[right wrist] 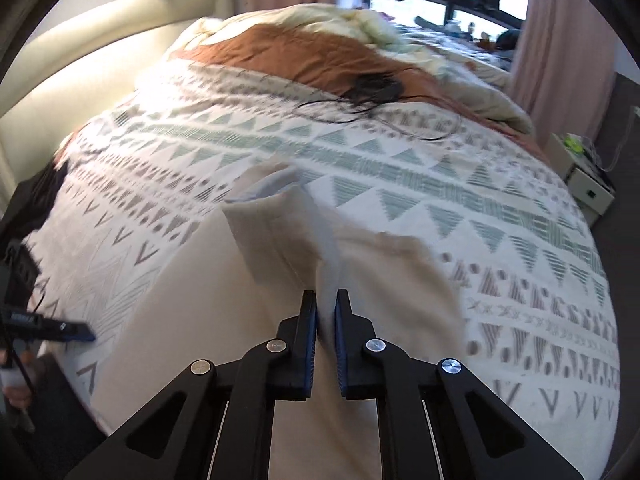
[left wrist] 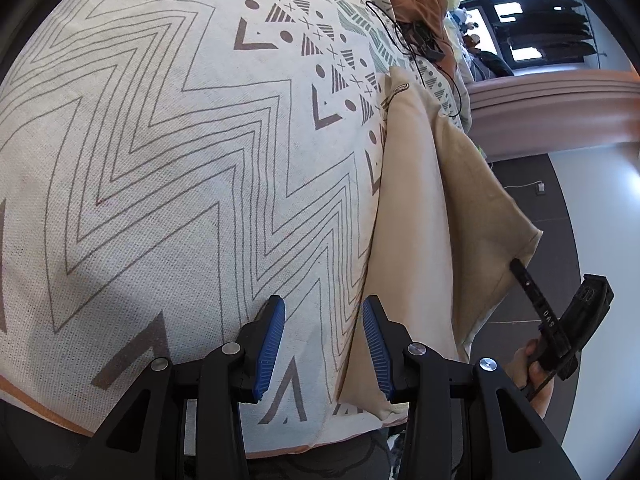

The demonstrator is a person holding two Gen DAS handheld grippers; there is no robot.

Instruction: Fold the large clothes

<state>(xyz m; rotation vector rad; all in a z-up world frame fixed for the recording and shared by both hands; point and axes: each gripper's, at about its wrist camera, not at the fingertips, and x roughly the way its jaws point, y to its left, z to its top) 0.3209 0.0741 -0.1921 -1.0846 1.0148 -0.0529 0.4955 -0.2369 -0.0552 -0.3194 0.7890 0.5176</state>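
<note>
Blue pads of the left gripper are standing partly apart over the bedspread, gripping nothing. A beige garment is lying just right of them, running up the bed's edge, its near corner touching the right pad. Its outer flap is hanging lifted beyond the bed's edge, where the right gripper is pinching its corner, a hand showing beneath. A black cable is lying farther up the bed.

From the right wrist, the right gripper is sitting nearly closed on a fold of the garment, which is rising between the pads; motion blur is making the pinched edge hard to read. The rest is draping below toward the camera. The left gripper is showing at the left edge. An orange blanket is lying at the far end.
</note>
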